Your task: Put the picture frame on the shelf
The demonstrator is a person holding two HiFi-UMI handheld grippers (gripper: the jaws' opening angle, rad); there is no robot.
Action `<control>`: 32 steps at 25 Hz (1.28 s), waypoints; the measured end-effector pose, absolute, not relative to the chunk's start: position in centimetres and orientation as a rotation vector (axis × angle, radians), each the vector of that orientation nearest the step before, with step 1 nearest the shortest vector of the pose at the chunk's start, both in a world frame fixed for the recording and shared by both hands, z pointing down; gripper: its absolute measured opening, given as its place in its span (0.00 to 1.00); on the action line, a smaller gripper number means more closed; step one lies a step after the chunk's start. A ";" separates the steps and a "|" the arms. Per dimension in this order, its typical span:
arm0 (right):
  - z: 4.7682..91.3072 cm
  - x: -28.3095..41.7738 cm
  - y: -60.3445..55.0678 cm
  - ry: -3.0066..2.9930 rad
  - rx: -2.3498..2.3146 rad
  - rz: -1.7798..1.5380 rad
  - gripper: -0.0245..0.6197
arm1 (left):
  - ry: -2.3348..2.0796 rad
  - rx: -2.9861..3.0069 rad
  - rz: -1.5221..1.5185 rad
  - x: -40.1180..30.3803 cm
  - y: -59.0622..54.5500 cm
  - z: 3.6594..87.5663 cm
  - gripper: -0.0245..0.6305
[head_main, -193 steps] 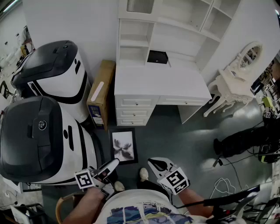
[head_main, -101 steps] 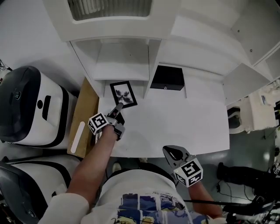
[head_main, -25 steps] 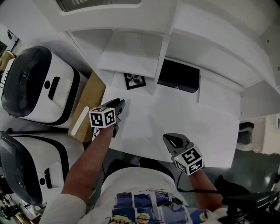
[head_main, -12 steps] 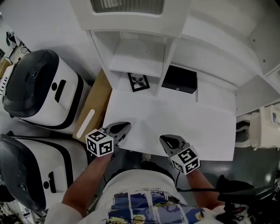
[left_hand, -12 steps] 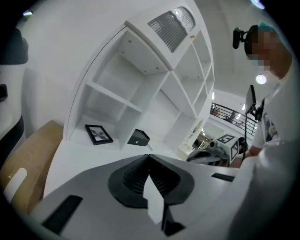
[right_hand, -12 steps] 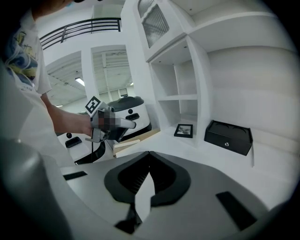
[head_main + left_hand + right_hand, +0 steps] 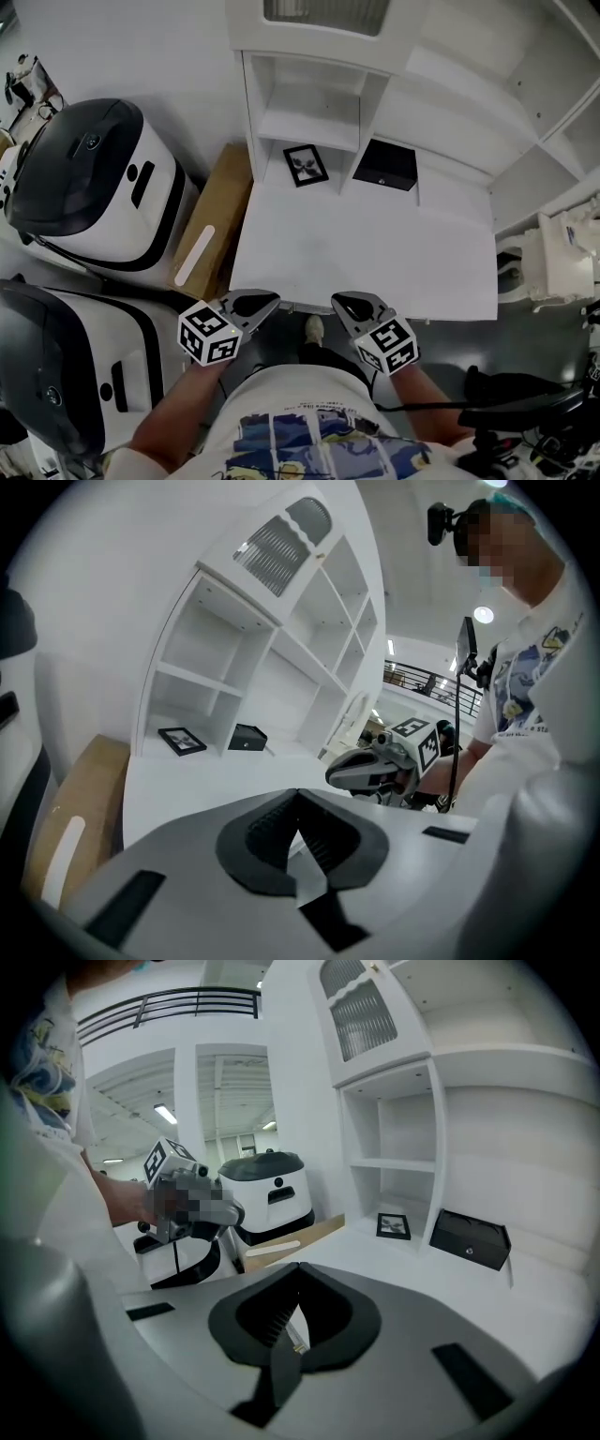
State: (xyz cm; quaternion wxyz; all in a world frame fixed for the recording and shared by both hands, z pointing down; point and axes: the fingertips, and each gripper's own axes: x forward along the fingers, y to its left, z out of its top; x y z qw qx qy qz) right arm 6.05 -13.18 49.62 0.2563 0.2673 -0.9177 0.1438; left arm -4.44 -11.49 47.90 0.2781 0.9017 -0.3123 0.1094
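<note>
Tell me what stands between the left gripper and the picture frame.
Nothing visible: only bare desk top lies between the left gripper and the picture frame; the black box sits off to the frame's right.

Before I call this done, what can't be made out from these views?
Frame: leaning or flat, unclear; the head view looks from above, and the gripper views show it too small.
Its picture: too small everywhere.
Black box: inside hidden, it is shut.
Top cabinet: cut by the head view's top edge; its ribbed door hides the inside.
</note>
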 end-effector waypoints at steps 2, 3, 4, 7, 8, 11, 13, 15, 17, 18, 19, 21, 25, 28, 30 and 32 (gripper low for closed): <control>49.4 5.2 -11.4 -2.485 0.734 0.381 0.08 | -0.832 2.437 0.299 -5.2 -9.6 47.5 0.06; 49.3 4.8 -10.5 -2.483 0.738 0.377 0.08 | -0.827 2.444 0.300 -5.6 -8.6 47.2 0.06; 49.2 4.4 -9.6 -2.481 0.742 0.375 0.08 | -0.822 2.452 0.300 -5.9 -7.7 47.0 0.06; 49.1 3.4 -6.9 -2.477 0.754 0.373 0.08 | -0.801 2.469 0.298 -6.7 -4.8 46.4 0.06; 49.0 3.2 -6.1 -2.475 0.759 0.373 0.08 | -0.795 2.477 0.301 -6.9 -3.9 46.2 0.06; 49.3 2.5 -3.7 -2.467 0.769 0.374 0.08 | -0.783 2.497 0.305 -7.6 -1.6 45.8 0.06; 49.4 2.0 -2.2 -2.462 0.768 0.374 0.08 | -0.779 2.504 0.299 -8.0 -0.3 45.7 0.06; 49.4 1.4 -0.9 -2.460 0.760 0.370 0.08 | -0.777 2.512 0.295 -8.4 0.7 45.5 0.06; 49.3 0.9 0.0 -2.460 0.751 0.365 0.08 | -0.777 2.519 0.296 -8.6 1.6 45.2 0.06; 49.2 0.7 0.3 -2.461 0.748 0.360 0.08 | -0.779 2.522 0.295 -8.7 2.0 45.1 0.06; 49.2 0.4 0.6 -2.462 0.745 0.355 0.08 | -0.781 2.523 0.291 -8.8 2.4 45.1 0.06; 49.0 -0.1 1.0 -2.466 0.741 0.342 0.08 | -0.789 2.524 0.281 -9.1 3.0 44.9 0.06; 48.8 -1.4 2.0 -2.482 0.720 0.317 0.08 | -0.818 2.518 0.277 -10.2 4.3 44.9 0.06; 48.7 -2.2 2.7 -2.489 0.697 0.300 0.08 | -0.840 2.518 0.285 -11.0 5.2 44.9 0.06; 48.6 -2.6 3.0 -2.491 0.690 0.287 0.08 | -0.854 2.513 0.281 -11.5 5.6 44.9 0.06; 48.3 -2.9 3.2 -2.496 0.686 0.278 0.08 | -0.863 2.505 0.274 -11.9 5.9 44.9 0.06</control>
